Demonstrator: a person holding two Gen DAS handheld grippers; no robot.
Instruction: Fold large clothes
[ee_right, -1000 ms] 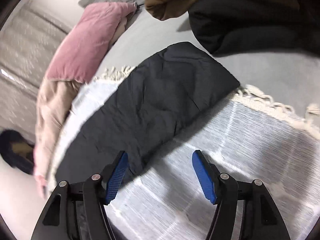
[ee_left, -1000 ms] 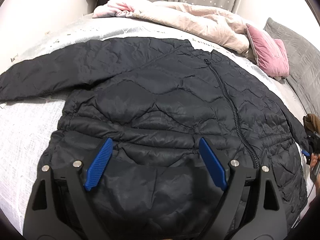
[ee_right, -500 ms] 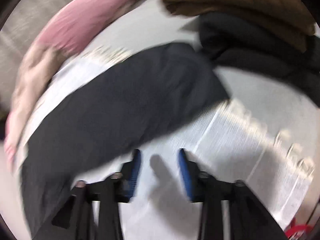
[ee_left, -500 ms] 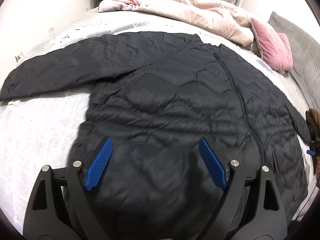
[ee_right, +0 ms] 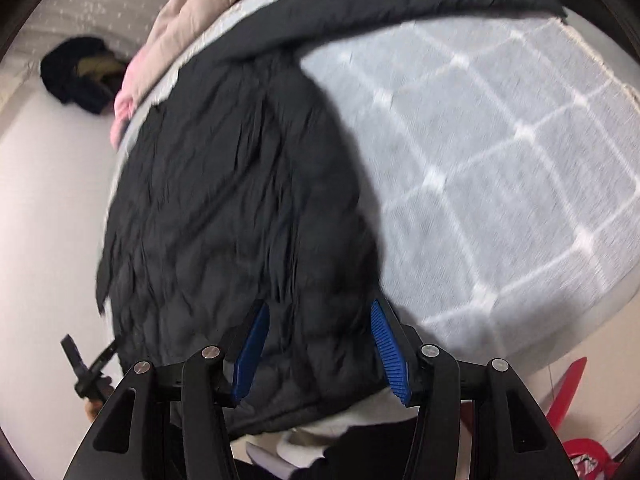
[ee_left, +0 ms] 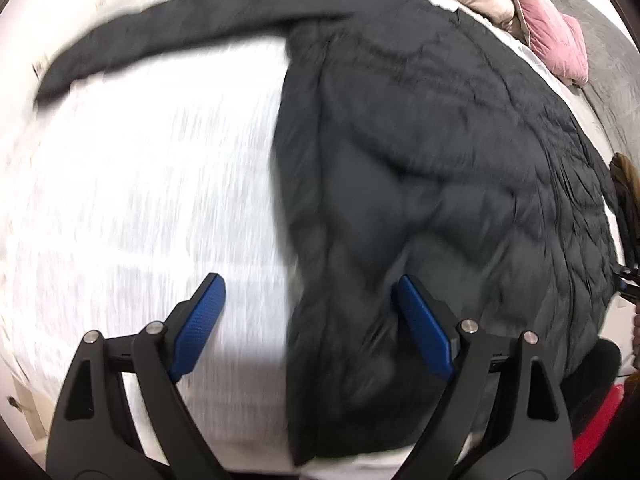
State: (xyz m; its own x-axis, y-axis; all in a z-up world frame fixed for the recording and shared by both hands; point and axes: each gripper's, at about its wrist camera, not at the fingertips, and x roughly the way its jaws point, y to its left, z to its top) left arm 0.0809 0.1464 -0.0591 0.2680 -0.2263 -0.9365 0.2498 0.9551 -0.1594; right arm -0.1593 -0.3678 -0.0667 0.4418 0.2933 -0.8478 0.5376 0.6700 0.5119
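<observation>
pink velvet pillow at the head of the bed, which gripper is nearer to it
Right, as far as the views show. The right gripper is at the black quilted jacket's pillow-side edge; the left gripper straddles the opposite edge. Pink velvet pillow.

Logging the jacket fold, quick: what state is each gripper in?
Left gripper: open, closing slightly, holding nothing.
Right gripper: closing over the black quilted jacket, not gripping yet.

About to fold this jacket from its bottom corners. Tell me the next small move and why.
Probably lower both tongs onto the hem. The black jacket lies flat on the bed cover; the left tongs, closing slightly, straddle its side edge. The right tongs are closing over the other corner, with no fabric pinched yet.
</observation>
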